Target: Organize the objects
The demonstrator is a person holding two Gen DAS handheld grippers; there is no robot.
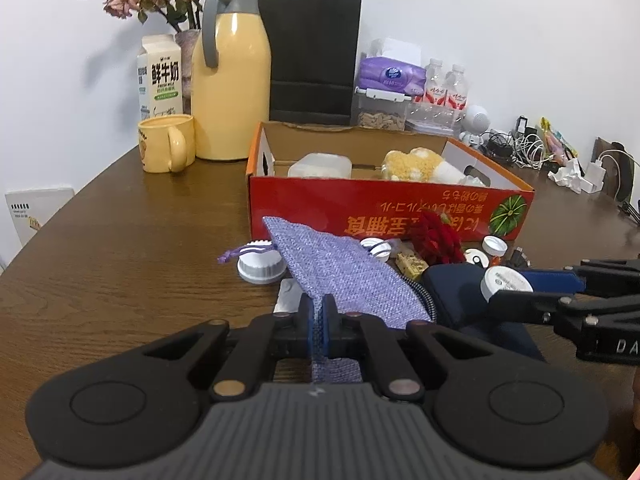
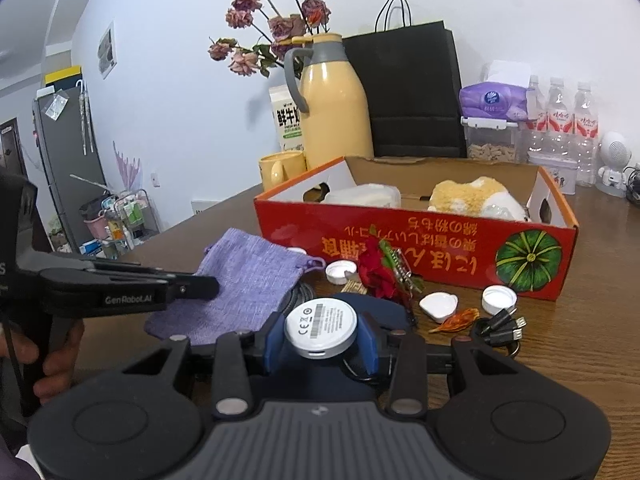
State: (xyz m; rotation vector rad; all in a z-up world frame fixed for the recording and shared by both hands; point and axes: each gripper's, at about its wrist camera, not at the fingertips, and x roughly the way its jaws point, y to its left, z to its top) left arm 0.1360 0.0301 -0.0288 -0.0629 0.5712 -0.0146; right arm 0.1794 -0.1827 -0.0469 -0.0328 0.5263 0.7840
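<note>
Two grippers work over the brown wooden counter (image 1: 120, 248). The left gripper (image 1: 319, 314) is clamped tight on the near edge of a purple cloth pouch (image 1: 344, 272), whose fabric shows pinched between the blue pads; the rest of the pouch lies flat on the counter, its drawstring end toward a white ribbed cap (image 1: 262, 266). The right gripper (image 2: 321, 338) is closed around a round white disc (image 2: 321, 326) with a printed label on its face, one blue pad pressing each side. The disc is held just above a dark blue zip case (image 2: 380, 308) that lies beside the pouch.

Behind them stands an open red cardboard box (image 2: 420, 248) with a green pumpkin printed on its front; inside are a clear plastic container (image 2: 364, 196) and a yellow plush toy (image 2: 472, 194). In front of the box are scattered a red fabric flower (image 2: 378, 272), white bottle caps (image 2: 498, 300), a small white dish (image 2: 438, 304) and a bundle of black cable plugs (image 2: 504, 326). A yellow jug (image 1: 232, 80) and a yellow mug (image 1: 166, 142) stand to the box's left.
</note>
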